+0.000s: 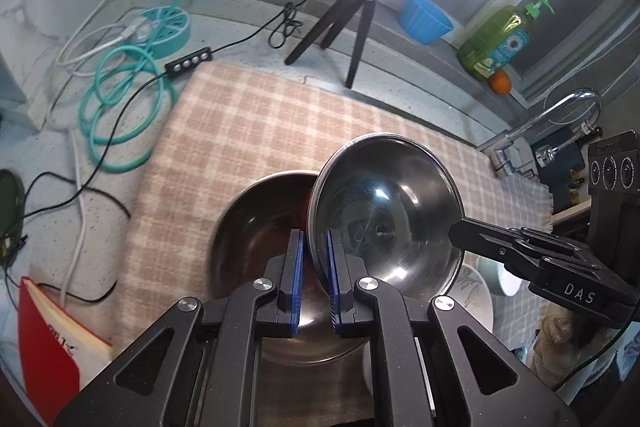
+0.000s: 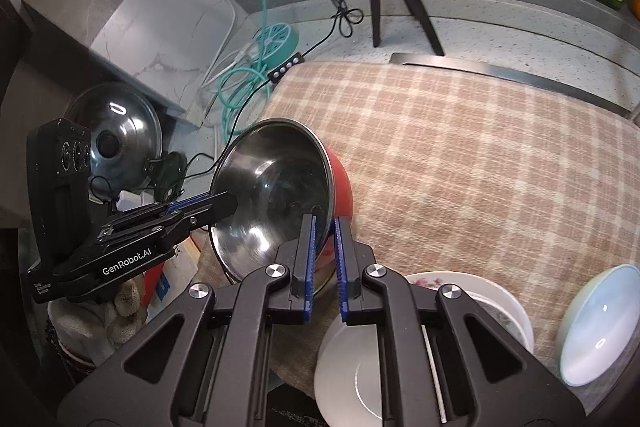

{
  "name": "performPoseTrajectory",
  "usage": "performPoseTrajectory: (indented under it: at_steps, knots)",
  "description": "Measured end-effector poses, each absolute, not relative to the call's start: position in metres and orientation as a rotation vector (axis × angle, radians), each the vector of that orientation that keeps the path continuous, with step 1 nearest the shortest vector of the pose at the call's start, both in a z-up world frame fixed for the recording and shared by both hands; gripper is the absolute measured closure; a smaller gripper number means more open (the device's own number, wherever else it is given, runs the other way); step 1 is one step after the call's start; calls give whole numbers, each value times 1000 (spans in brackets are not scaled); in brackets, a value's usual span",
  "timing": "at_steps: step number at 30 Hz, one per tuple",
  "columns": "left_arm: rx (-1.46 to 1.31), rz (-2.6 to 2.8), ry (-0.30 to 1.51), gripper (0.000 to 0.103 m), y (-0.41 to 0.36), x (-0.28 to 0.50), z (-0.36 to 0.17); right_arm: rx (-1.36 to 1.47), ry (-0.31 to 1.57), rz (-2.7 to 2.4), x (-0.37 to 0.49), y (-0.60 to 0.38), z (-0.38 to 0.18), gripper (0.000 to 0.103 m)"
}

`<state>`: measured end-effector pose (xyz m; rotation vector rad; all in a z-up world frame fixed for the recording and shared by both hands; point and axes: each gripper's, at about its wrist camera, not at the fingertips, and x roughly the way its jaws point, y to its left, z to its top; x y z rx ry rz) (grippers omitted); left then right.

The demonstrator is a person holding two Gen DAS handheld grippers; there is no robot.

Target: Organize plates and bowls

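Note:
A steel bowl with a red outside (image 1: 384, 203) (image 2: 276, 195) is held tilted above the plaid mat (image 1: 256, 123). My left gripper (image 1: 316, 251) is shut on its left rim. My right gripper (image 2: 325, 239) is shut on its right rim; its finger shows in the left wrist view (image 1: 476, 233). A second steel bowl (image 1: 256, 231) sits on the mat beneath it. In the right wrist view, white plates (image 2: 488, 303) and a pale blue bowl (image 2: 600, 327) lie at the near right.
A tripod (image 1: 352, 15) with a ring light stands at the mat's back edge. Teal cable coils (image 1: 120, 107) lie at left. A blue cup (image 1: 424, 15), a soap bottle (image 1: 500, 35) and a faucet (image 1: 560, 107) stand at the right. A pot lid (image 2: 116, 135) is at the left.

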<state>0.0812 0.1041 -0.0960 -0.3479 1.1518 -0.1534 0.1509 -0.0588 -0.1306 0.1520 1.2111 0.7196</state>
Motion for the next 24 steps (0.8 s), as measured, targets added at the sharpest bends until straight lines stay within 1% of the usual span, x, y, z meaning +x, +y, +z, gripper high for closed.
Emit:
performPoseTrajectory:
  at_steps: [11, 24]
  knots:
    - [-325, -99, 1213, 94, 120, 72, -124, 79, 1287, 712, 147, -29, -166, 94]
    - [-284, -83, 1246, 94, 120, 73, -137, -12, 1313, 697, 149, -14, -181, 93]
